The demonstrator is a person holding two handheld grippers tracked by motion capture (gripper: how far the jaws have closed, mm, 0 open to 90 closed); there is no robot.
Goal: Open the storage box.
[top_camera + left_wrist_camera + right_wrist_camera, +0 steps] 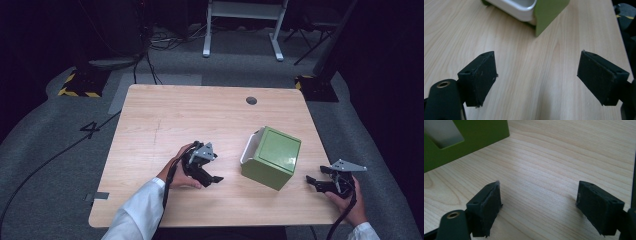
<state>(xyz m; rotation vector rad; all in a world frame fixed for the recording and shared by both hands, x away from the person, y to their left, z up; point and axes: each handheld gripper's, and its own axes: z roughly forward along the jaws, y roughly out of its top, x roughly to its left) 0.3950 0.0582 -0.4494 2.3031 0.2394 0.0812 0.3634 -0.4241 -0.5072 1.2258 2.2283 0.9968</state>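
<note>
A green box [271, 157] with a white inner liner [248, 146] lies on the wooden table [200, 120], right of centre. My left gripper [212, 175] rests on the table to the box's left, jaws open and pointing toward it, nothing between them. In the left gripper view the box's green wall [549, 13] and white liner [516, 7] lie ahead of the open left gripper [537, 77]. My right gripper [315, 183] sits near the table's right front edge, open and empty, aimed at the box. The right gripper view has the box's green side [469, 137] at upper left, beyond the right gripper [539, 205].
A dark cable hole [251, 100] sits near the table's far edge. Beyond the table are a white desk frame [242, 25], floor cables and yellow-black striped bases [80, 85]. Bare wood spreads over the table's left and far parts.
</note>
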